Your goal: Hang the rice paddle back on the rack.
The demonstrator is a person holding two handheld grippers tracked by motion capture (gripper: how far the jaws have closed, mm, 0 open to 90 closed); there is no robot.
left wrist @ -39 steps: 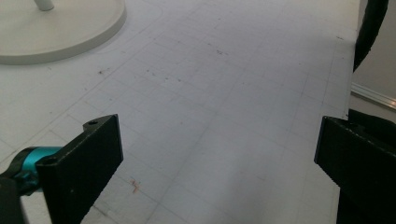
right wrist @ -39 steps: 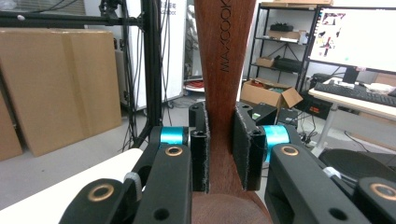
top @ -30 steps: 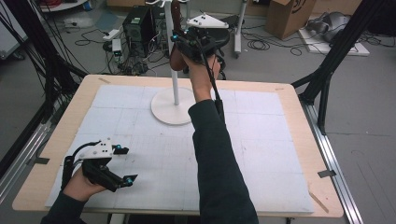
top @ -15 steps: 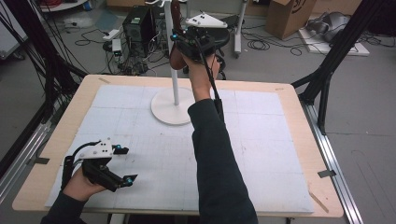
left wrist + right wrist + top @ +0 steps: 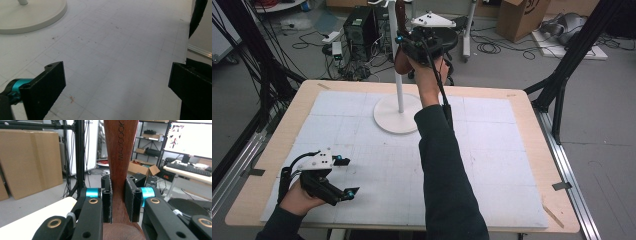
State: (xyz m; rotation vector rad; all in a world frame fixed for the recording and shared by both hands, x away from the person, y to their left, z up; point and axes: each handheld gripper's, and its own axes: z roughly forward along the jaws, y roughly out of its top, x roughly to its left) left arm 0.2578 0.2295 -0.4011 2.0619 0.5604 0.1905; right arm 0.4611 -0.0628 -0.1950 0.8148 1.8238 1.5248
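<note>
Wooden utensil is pinched in your right gripper fingers up by the white stand; hanging's left. Left gripper idles spread on the desk.

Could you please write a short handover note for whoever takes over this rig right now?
Right gripper: shut on the wooden utensil, raised beside the top of the white stand at the table's far side.
Left gripper: open, holding nothing, low over the white mat at the near left.
Done: the utensil is gripped by its handle and lifted.
Left: whether it already hangs on the stand cannot be told; probably hang or unhook it, then release.
</note>
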